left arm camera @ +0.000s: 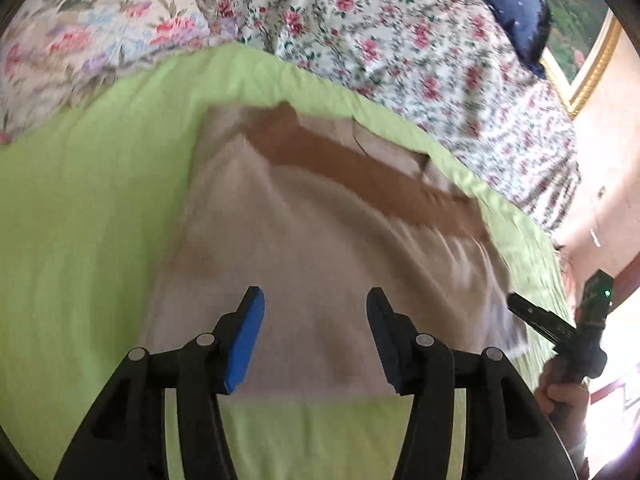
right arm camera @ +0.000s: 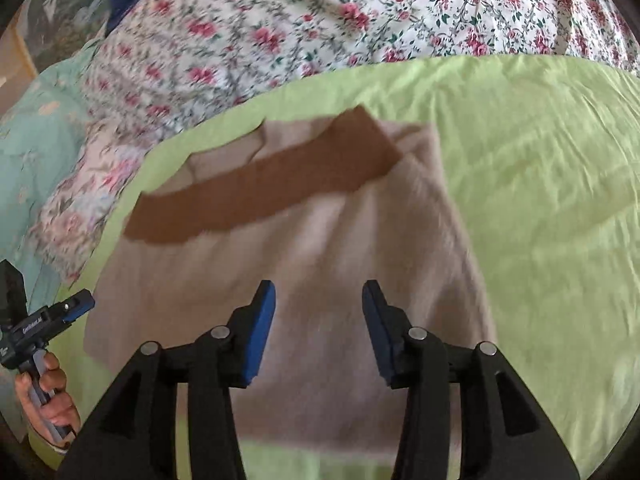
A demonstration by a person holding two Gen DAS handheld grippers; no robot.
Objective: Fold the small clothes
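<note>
A small beige garment (left arm camera: 320,248) with a brown band (left arm camera: 360,168) near its far end lies flat on a light green sheet (left arm camera: 88,208). It also shows in the right wrist view (right arm camera: 320,256), with the brown band (right arm camera: 264,192) across its far part. My left gripper (left arm camera: 316,300) is open and empty, held above the garment's near part. My right gripper (right arm camera: 319,294) is open and empty, also above the garment's near part. Each view shows the other gripper at its edge, the right one (left arm camera: 552,320) and the left one (right arm camera: 48,320).
Floral bedding (left arm camera: 400,40) is bunched behind the green sheet (right arm camera: 540,200) and shows in the right wrist view too (right arm camera: 280,28). A dark blue pillow (left arm camera: 508,4) lies at the far right. A gold-framed picture (left arm camera: 592,64) hangs on the wall. Pale teal fabric (right arm camera: 36,152) lies at the left.
</note>
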